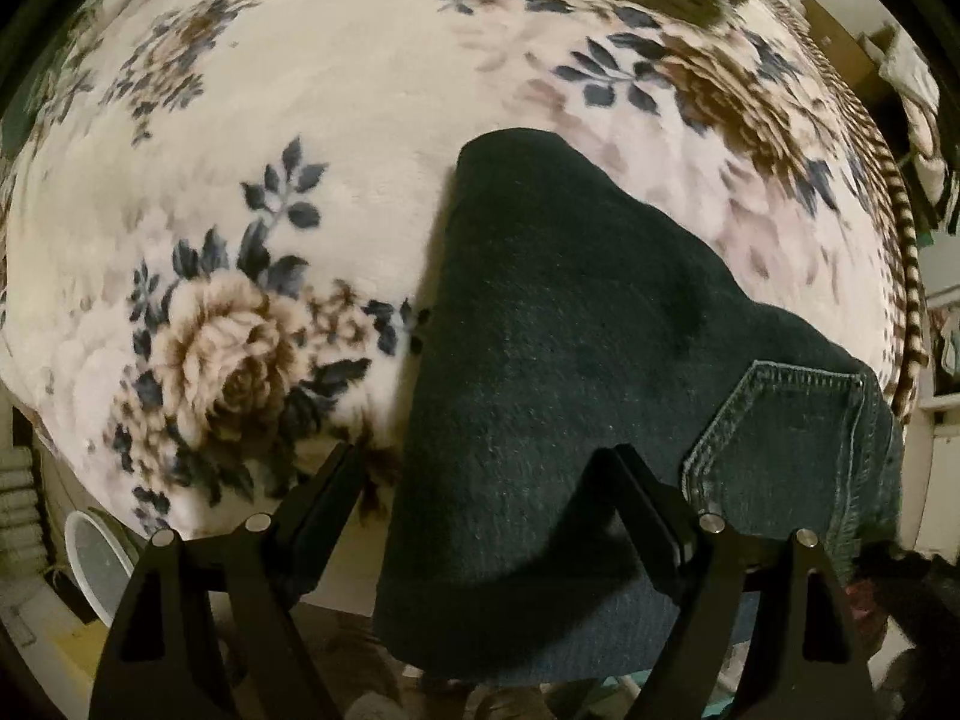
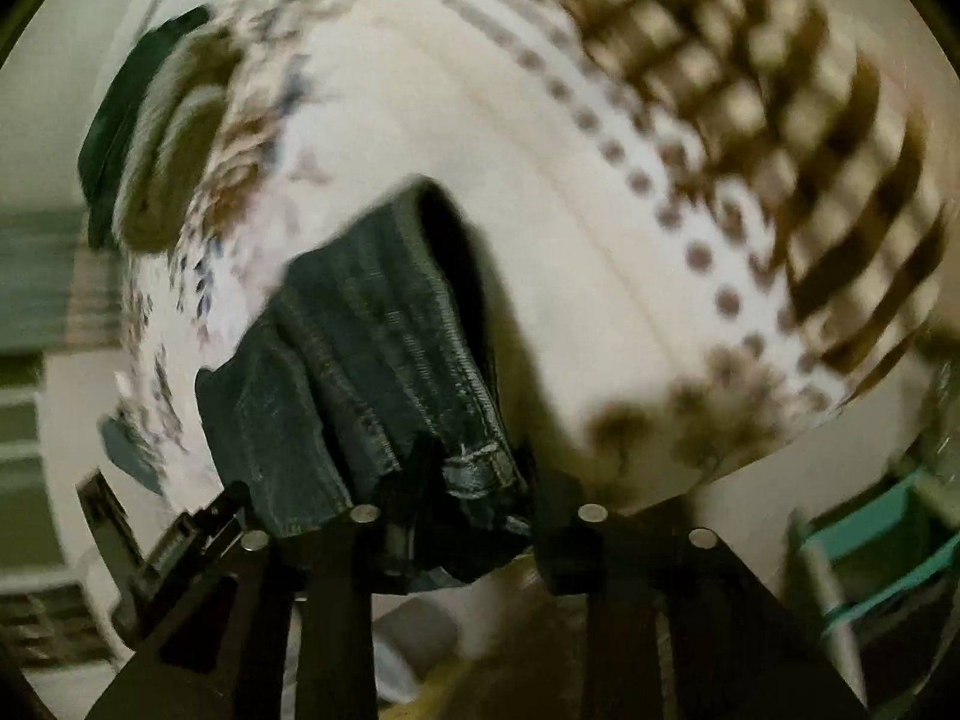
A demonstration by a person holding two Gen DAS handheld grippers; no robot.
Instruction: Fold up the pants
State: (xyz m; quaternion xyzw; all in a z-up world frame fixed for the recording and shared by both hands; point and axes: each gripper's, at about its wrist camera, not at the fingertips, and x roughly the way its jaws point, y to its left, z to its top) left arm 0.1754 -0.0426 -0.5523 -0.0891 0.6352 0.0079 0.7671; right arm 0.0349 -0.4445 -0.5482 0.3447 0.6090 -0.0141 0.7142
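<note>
Pants (image 1: 570,348) of dark denim lie folded on a floral plush blanket (image 1: 300,138) that covers the bed, with their near end hanging past the blanket's edge toward me. My right-hand view is badly smeared: the blanket's brown checks and dotted border run into streaks, and what lies along the left rim there is unreadable. In my left-hand view the lower end of the pants is cut off behind my own frame, and the items under the bed edge are too dim to name, apart from a pale round lid-like shape (image 1: 96,564) at lower left. The pants read as a thick, stacked bundle, near black on the upper face, with a rounded far corner and a back pocket (image 1: 798,438) outlined in pale double stitching at the right. From the right-hand view the same garment (image 2: 384,348) shows faded blue-grey ribs of bunched fabric and a hem. The blanket is soft and fuzzy, cream with brown roses and slate-blue leaves. My left gripper (image 1: 480,498) has its jaws spread wide, one finger over the blanket and one over the denim, gripping nothing. My right gripper (image 2: 474,510) has its jaws partly apart with a dark fold of denim between them; through the blur I cannot tell whether the pads press on it.
</note>
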